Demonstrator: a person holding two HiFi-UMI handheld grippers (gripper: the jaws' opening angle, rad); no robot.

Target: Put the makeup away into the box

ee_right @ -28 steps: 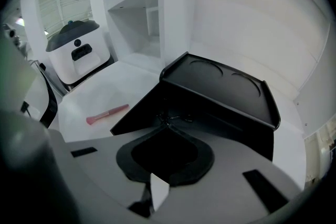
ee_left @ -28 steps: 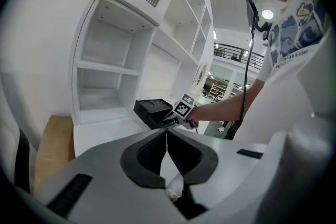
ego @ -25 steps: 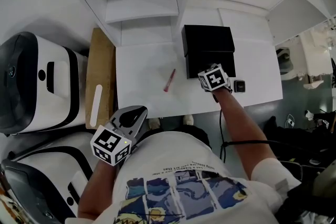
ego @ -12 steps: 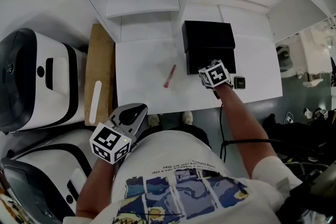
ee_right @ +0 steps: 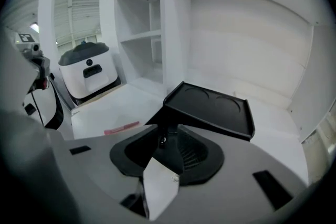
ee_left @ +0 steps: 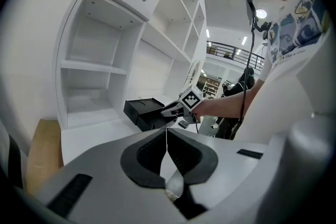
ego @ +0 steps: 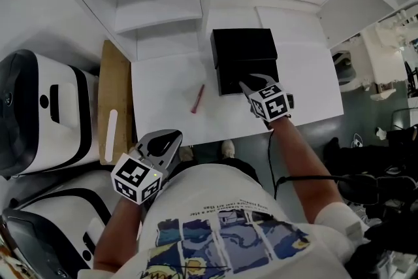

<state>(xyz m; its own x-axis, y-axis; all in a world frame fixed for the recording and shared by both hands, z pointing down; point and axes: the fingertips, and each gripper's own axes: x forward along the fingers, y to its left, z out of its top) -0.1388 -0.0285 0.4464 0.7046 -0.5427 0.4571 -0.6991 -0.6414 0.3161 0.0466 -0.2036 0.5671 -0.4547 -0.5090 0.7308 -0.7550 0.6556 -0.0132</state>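
A black box [ego: 243, 57] stands open on the white table [ego: 163, 85], its lid [ee_right: 210, 107] raised toward the back. My right gripper [ego: 251, 83] hovers at the box's front edge, pointing down into it. Its jaws are opening and no thing is pressed between the pads. A pink makeup stick [ego: 196, 98] lies on the table left of the box and shows again as the pink stick [ee_right: 122, 128]. My left gripper [ego: 167, 139] hangs at the table's near edge, shut and empty. A small dark item [ee_left: 184, 124] lies on the table under the right gripper [ee_left: 176, 109].
White shelving [ego: 157, 3] rises behind the table. A wooden board [ego: 112, 101] with a white strip lies along the table's left side. White and black machines [ego: 39, 114] stand further left. The table's front edge runs just ahead of the person's body.
The right gripper rose from the table beside the box to the box's front edge, and its jaws parted. The left gripper stayed near the table's front edge.
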